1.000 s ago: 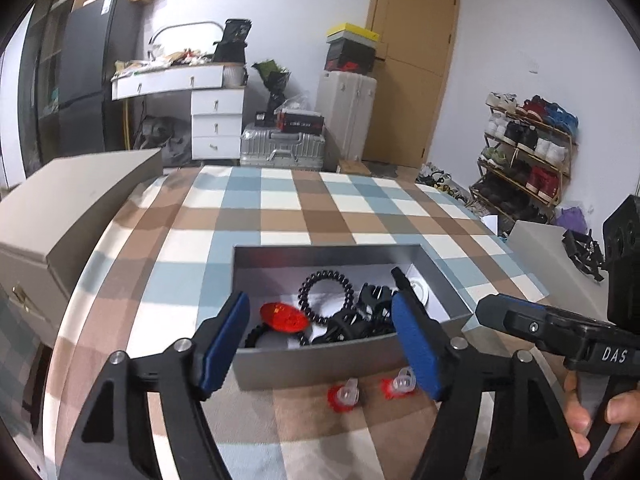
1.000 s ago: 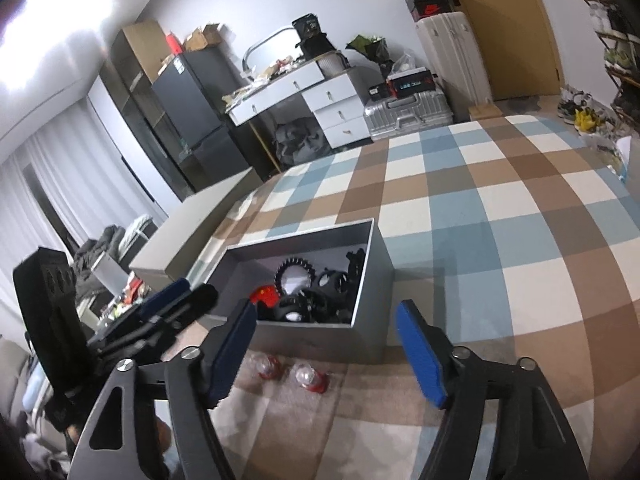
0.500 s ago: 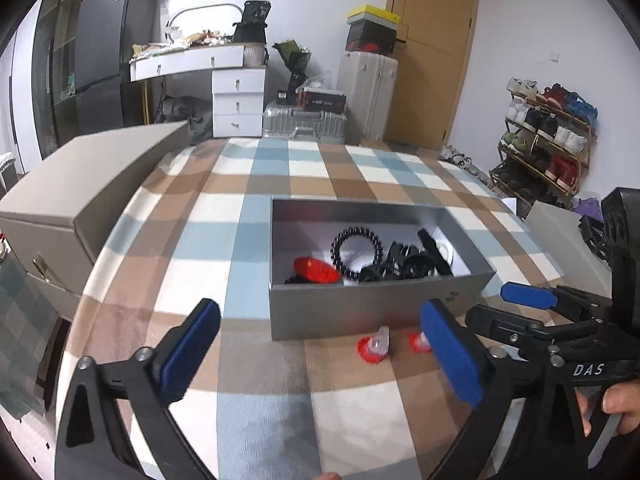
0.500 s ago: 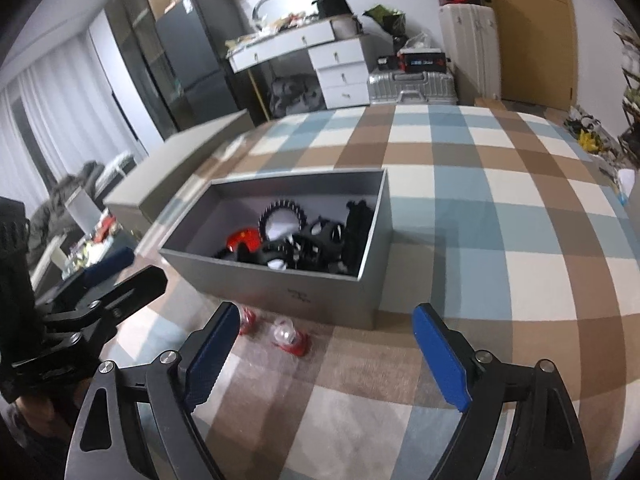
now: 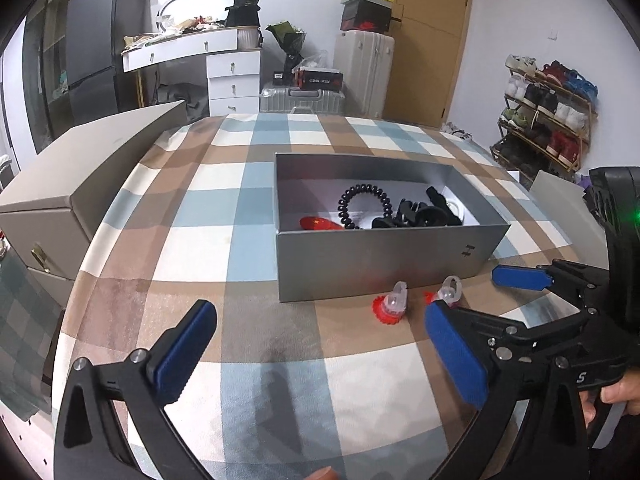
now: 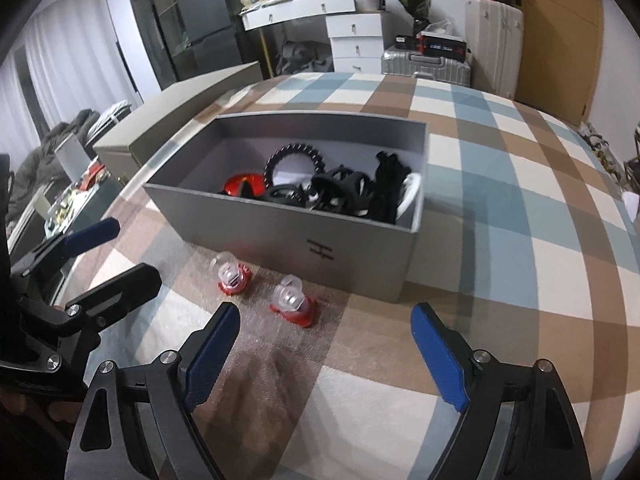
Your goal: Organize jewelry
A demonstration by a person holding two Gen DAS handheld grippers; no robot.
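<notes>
On the checked tablecloth (image 5: pixel 248 240), a grey open box (image 5: pixel 380 256) sits near the middle, and everything else is best placed against it. Inside the box lie a black spiral hair tie (image 5: pixel 362 206), a red oval piece (image 5: pixel 320 223) toward its left end, and a heap of black hair clips (image 6: pixel 352 192) piled toward its right end. Just in front of the box's near wall, apart from it, two small rings with red bases and clear domed tops rest on the cloth: the left ring (image 6: pixel 231 276) and the right ring (image 6: pixel 294 300), side by side and not touching.

Nearer than the rings, the left gripper (image 5: pixel 320 354) hangs over the cloth with its blue pads spread wide and nothing between them. The right gripper (image 6: pixel 326 356) is likewise released, its jaws apart and empty, with the right ring just beyond its left pad. A hand (image 5: pixel 616 394) shows on the right gripper's grip. Left of the box, at the cloth's edge, stands a closed beige box (image 5: pixel 80 184).
</notes>
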